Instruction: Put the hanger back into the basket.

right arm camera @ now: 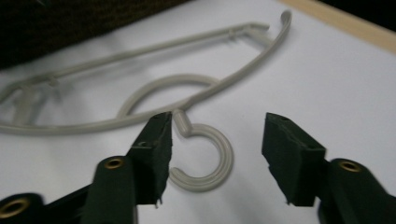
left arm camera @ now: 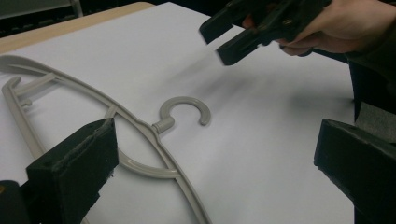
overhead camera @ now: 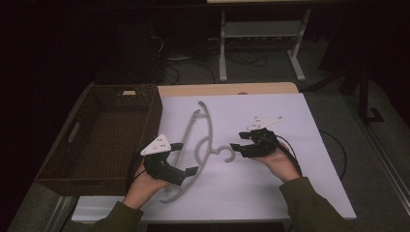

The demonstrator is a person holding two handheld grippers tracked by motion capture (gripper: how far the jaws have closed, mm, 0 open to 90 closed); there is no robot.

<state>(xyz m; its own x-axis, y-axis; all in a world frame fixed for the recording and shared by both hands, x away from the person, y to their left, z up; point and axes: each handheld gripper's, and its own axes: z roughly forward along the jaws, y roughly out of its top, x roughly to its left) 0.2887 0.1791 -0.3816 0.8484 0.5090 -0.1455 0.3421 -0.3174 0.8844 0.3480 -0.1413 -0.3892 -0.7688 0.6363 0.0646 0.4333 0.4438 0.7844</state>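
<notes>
Right gripper view: right tool, jaws apart, is closing in on the hanger hook, lying flat mid-desk beside the basket. Left tool is also gaping. Risk: jaws skating off the thin hook, spinning the hanger away.

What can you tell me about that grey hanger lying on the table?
The hanger is pale grey and looks like plastic: curved shoulders, a lower bar, a small inner loop and an open round hook. It lies flat on the white table top, beside the woven basket, hook towards the right gripper. That gripper's open jaws straddle the hook; the left gripper, also open, hovers at the shoulder. Neither grips it.
</notes>
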